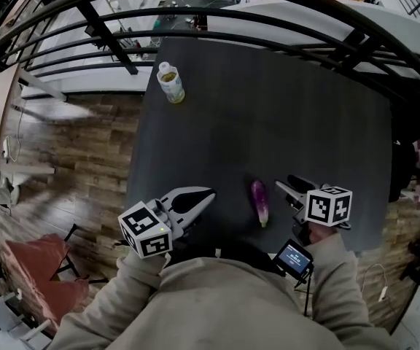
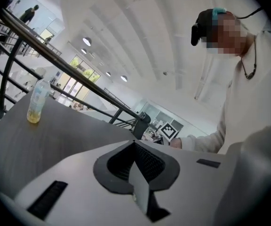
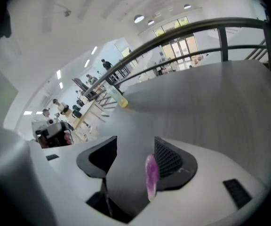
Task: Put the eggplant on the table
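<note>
1. While the eggplant lies flat on the dark bench in the head view, the right gripper hangs just beside it, not touching.
2. Right gripper view: jaws wide apart, let go. The purple eggplant shows in the gap, near one pad.
3. Left gripper view: jaws squeezed together, nothing btwn them. It sees the bottle w/ yellow drink.
4. Head view only: left gripper sits on the eggplant's other side, apart from it.

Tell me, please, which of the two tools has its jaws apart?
The right tool: its jaws stand wide apart, gripping nothing, while the left tool has its jaws closed together.
</note>
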A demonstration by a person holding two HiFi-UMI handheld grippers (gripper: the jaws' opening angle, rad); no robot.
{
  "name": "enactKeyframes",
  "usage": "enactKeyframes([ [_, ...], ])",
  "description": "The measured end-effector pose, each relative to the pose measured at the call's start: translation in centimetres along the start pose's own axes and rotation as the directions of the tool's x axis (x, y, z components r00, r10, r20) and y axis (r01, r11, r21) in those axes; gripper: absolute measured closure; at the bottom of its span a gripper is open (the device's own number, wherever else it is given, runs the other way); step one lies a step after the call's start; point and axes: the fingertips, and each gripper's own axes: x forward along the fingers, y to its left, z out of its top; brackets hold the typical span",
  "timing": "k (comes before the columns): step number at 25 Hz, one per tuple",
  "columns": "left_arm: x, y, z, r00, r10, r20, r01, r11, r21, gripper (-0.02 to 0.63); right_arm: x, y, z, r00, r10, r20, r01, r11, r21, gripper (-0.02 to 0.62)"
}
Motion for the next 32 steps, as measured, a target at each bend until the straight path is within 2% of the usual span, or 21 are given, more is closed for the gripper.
enactKeyframes([
  [3,1.0,-1.9,3.4,0.999,-0.044,0.008,0.044,0.997,0.064,0.6,-4.5,3.0,4.3,0.991,0.069,0.113,-0.064,0.997,-0.047,0.339],
  [7,2.7,-4.4,7.3,0.995,-0.101,0.021,0.096,0.984,0.146,0.6,-9.5,6.1,7.8,0.963,0.145,0.229,-0.121,0.986,-0.115,0.378],
  [13,4.2,-9.2,12.2,0.977,-0.193,0.087,0.17,0.959,0.228,0.6,-14.4,10.9,10.5,0.884,0.287,0.37,-0.21,0.949,-0.234,0.54],
  [18,4.9,-13.2,14.4,0.959,-0.27,0.087,0.23,0.921,0.314,0.6,-17.0,13.4,11.6,0.836,0.35,0.422,-0.239,0.926,-0.294,0.58],
  [21,4.8,-14.4,15.5,0.955,-0.282,0.09,0.235,0.906,0.353,0.6,-18.6,15.0,12.0,0.812,0.37,0.451,-0.219,0.91,-0.353,0.58],
  [25,4.5,-15.2,16.4,0.95,-0.297,0.098,0.241,0.894,0.377,0.6,-20.5,16.9,12.2,0.798,0.381,0.467,-0.167,0.884,-0.436,0.581],
  [28,4.3,-15.5,16.4,0.948,-0.303,0.099,0.245,0.892,0.379,0.6,-21.7,17.8,12.3,0.777,0.401,0.484,-0.171,0.876,-0.451,0.581],
  [32,4.6,-16.3,15.7,0.946,-0.31,0.092,0.255,0.89,0.378,0.6,-22.4,17.4,11.9,0.778,0.392,0.491,-0.161,0.88,-0.447,0.581],
])
